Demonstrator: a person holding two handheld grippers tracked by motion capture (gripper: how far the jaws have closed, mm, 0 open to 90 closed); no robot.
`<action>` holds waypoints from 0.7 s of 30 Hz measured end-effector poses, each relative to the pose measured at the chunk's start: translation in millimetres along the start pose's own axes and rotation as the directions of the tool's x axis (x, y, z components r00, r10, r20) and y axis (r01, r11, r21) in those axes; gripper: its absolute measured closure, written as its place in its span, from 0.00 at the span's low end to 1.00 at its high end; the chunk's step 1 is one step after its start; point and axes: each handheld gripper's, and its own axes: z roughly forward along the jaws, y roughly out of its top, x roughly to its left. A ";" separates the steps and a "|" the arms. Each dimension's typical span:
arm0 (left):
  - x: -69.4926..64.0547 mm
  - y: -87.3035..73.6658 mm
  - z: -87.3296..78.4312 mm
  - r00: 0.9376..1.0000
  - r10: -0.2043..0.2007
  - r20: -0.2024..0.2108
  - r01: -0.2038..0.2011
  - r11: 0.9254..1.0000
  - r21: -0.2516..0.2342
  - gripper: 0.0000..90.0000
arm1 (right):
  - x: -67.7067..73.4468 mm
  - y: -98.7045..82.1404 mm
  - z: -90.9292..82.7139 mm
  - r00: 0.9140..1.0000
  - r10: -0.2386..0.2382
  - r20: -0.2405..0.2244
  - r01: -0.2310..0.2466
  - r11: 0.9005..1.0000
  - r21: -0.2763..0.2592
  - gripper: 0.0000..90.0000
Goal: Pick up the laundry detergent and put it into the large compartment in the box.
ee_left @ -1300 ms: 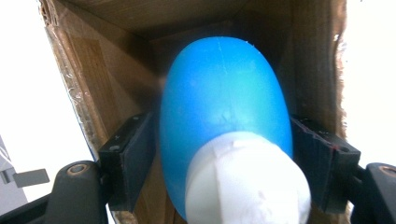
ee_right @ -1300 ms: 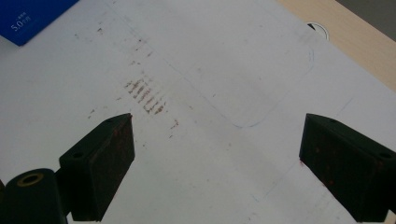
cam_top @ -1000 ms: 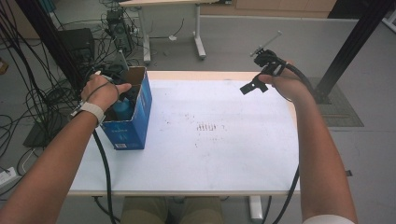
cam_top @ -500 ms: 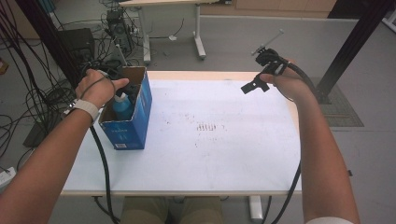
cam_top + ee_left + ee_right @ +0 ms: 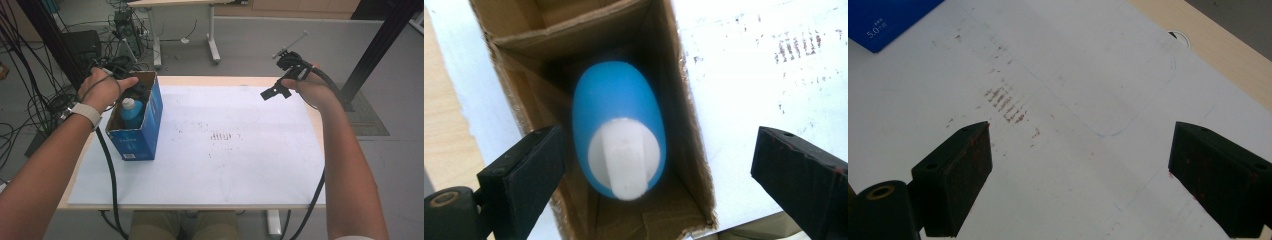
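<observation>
So this looks like the tail end of a "put the bottle in the box" step. The blue bottle [image 5: 619, 130] with its white cap is standing upright inside the open blue cardboard box [image 5: 150, 125], which sits near the far left corner of the desk [image 5: 240, 170]. The left claw [image 5: 656, 185] hangs right above the box opening, and its jaws have just been opening. They now stand wide, one on either side of the bottle's top, with clear daylight between the pads and the bottle, so nothing is gripped anymore. In the high view the left hand [image 5: 102, 90] is at the box's far end, over the rim.

The right claw [image 5: 274, 93] is off near the far right corner of the desk, held up in the air, jaws spread wide with only bare white desk surface and some brownish smudges [image 5: 1005, 105] under it. It's holding nothing, well apart from the box.

My read: the drop-off is basically done. Next move should just be lifting the left claw straight up and out, keeping the jaws clear of the cardboard walls and flaps so the box doesn't get dragged or tipped.
</observation>
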 end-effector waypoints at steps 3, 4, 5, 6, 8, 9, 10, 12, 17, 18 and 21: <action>-3.4 -0.2 -8.7 1.000 0.007 -0.010 -0.007 1.000 -0.007 0.08 | 1.1 -0.1 -1.6 1.000 -0.004 0.002 0.004 1.000 -0.002 0.11; -3.1 -0.5 -11.4 1.000 0.013 -0.007 -0.013 1.000 -0.010 0.08 | 1.4 -0.1 -2.1 1.000 -0.005 0.002 0.005 1.000 -0.001 0.11; -1.7 -2.5 -14.4 1.000 0.013 0.004 -0.013 1.000 -0.023 0.08 | 1.5 -0.4 -2.6 1.000 -0.005 0.003 0.005 1.000 -0.003 0.11; -1.2 -3.0 -15.8 1.000 0.014 0.008 -0.014 1.000 -0.025 0.08 | 1.7 -1.0 -3.2 1.000 -0.001 0.002 0.001 1.000 -0.005 0.11; -1.2 -3.3 -19.0 1.000 0.026 0.014 -0.026 0.999 -0.024 0.08 | 1.6 -1.6 -3.9 1.000 -0.001 0.002 0.001 1.000 -0.006 0.11; -1.6 -3.7 -20.4 0.999 0.029 0.014 -0.028 0.999 -0.026 0.08 | 1.8 -1.7 -4.3 1.000 -0.001 0.004 0.001 1.000 -0.005 0.11; -2.0 -4.2 -22.7 0.999 0.038 0.020 -0.037 0.999 -0.030 0.08 | 1.8 -1.8 -4.6 1.000 0.000 0.004 0.000 1.000 -0.005 0.11; -3.6 -4.9 -27.1 0.998 0.054 0.026 -0.053 0.998 -0.036 0.08 | 1.8 -1.9 -5.6 1.000 0.001 0.004 -0.001 1.000 -0.005 0.11; -10.2 -6.5 -38.6 0.994 0.104 0.030 -0.103 0.993 -0.052 0.07 | 1.9 -3.2 -7.3 1.000 0.004 0.002 -0.004 1.000 -0.007 0.11; -11.1 -7.0 -40.7 0.994 0.109 0.029 -0.108 0.993 -0.055 0.07 | 1.9 -3.7 -7.9 1.000 0.005 0.003 -0.005 1.000 -0.007 0.11; -13.9 -8.6 -46.9 0.992 0.127 0.025 -0.125 0.990 -0.065 0.07 | 1.4 -5.3 -9.2 1.000 0.006 0.005 -0.006 1.000 -0.005 0.11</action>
